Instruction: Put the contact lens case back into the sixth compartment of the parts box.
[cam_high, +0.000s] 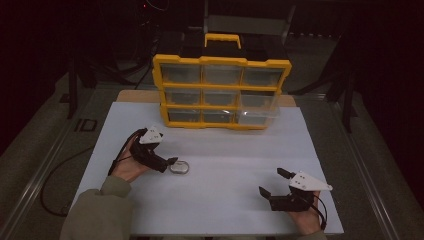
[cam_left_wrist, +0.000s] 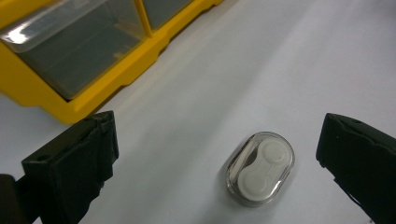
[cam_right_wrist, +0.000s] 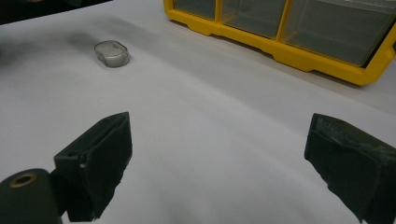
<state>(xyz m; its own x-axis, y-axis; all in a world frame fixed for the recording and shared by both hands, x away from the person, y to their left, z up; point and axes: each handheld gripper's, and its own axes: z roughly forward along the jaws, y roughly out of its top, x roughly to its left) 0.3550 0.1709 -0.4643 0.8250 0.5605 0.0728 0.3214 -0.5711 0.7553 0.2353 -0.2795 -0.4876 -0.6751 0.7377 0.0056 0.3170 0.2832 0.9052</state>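
The left claw (cam_left_wrist: 217, 154), jaws spread apart, brackets the small clear case (cam_left_wrist: 260, 169) on the bench (cam_high: 225, 165) (right claw (cam_high: 274, 182) idle, also apart): it should lower squarely and pinch the long sides.

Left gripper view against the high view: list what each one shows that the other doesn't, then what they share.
The left gripper view alone reveals the white two-lobed insert inside the small clear oval plastic case lying between wide-open jaws. The high view alone gives the yellow-framed organizer's black top and yellow handle, the right gripper open over bare sheet, and the person's hands. Both share the case, the organizer's clear drawers, the left gripper and the white table sheet.
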